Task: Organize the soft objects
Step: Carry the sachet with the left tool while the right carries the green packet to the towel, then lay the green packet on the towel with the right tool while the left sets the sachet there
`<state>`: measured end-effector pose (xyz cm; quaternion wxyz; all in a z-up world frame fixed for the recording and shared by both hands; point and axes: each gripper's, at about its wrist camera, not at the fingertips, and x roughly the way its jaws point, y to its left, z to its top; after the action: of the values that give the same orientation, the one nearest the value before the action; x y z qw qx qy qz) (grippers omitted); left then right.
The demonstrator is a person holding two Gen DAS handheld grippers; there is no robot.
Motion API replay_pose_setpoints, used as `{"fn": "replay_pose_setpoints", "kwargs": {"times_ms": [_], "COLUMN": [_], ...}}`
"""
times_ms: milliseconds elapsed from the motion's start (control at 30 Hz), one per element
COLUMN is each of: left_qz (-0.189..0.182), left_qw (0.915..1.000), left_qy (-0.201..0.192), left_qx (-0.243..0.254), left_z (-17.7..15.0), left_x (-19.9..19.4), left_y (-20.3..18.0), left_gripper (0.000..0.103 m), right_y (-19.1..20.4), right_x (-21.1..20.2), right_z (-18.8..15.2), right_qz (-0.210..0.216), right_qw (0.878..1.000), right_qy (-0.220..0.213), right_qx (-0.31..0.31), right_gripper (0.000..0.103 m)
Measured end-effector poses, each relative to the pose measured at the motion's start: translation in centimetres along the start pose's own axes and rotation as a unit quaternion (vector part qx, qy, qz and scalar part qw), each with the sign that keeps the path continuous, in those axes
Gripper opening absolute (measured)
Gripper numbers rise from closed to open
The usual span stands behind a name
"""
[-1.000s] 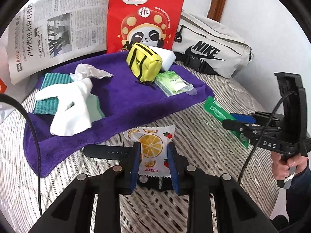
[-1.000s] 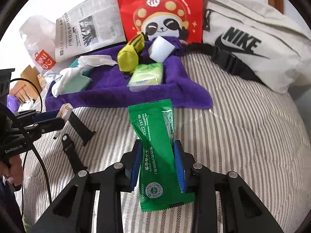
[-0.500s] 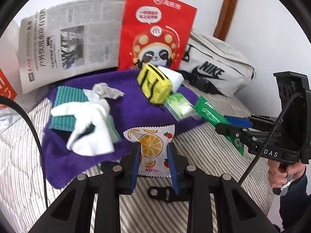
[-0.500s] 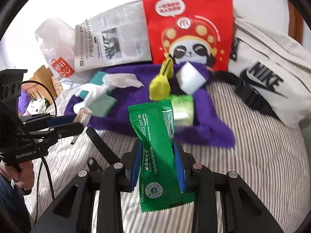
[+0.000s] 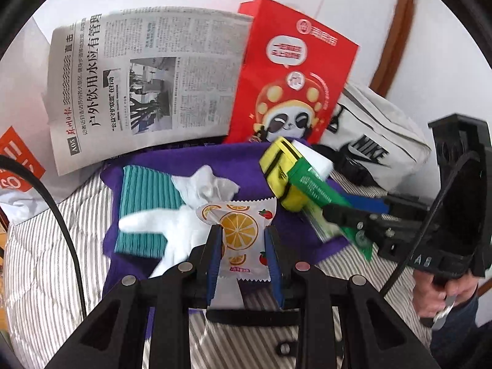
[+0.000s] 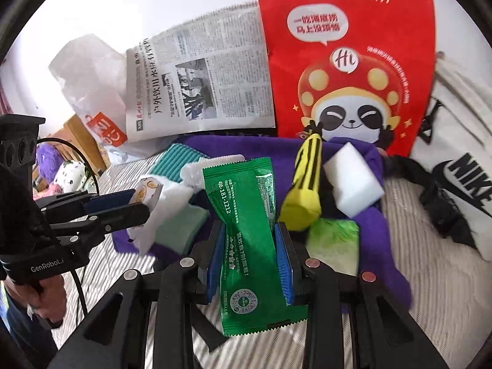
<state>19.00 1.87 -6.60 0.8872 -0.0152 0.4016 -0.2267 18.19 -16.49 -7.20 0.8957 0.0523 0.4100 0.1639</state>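
My left gripper is shut on a white snack packet printed with orange slices, held above the near edge of the purple towel. My right gripper is shut on a green sachet, also over the towel; it shows in the left wrist view as the green sachet in the right gripper. On the towel lie a yellow pouch, a white sponge block, a green tissue pack, a white glove and a teal cloth.
A red panda paper bag and a newspaper stand behind the towel. A white Nike bag lies at the right on the striped bedding. A black strap lies under my left gripper. A hand holds the right gripper.
Both grippers have risen and moved forward from the striped bedding to over the purple towel, each keeping its packet. The black strap has slid back beneath the left gripper.
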Motion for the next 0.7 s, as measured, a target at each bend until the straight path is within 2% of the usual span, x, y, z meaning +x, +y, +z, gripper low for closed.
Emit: {"fn": "replay_pose_setpoints", "kwargs": {"times_ms": [167, 400, 533, 700], "left_qz": [-0.003, -0.005, -0.014, 0.0], "left_qw": [0.9997, 0.9986, 0.9981, 0.9984], "left_qy": [0.014, 0.038, 0.041, 0.047], "left_qx": [-0.021, -0.036, -0.044, -0.031], "left_z": [1.0, 0.3, -0.4, -0.7], "left_x": [3.1, 6.5, 7.4, 8.3], "left_y": [1.1, 2.0, 2.2, 1.7], "left_gripper": [0.027, 0.027, 0.027, 0.03], "right_y": [-0.6, -1.0, -1.3, -0.9], "right_x": [2.7, 6.3, 7.1, 7.7], "right_z": [0.3, -0.5, -0.9, -1.0], "right_qz": [-0.006, -0.014, -0.02, -0.028], "right_qw": [1.0, 0.998, 0.998, 0.998], "right_qy": [0.023, 0.054, 0.058, 0.053], "right_qx": [0.009, 0.009, 0.011, 0.0], "right_gripper": [0.033, 0.033, 0.033, 0.033]}}
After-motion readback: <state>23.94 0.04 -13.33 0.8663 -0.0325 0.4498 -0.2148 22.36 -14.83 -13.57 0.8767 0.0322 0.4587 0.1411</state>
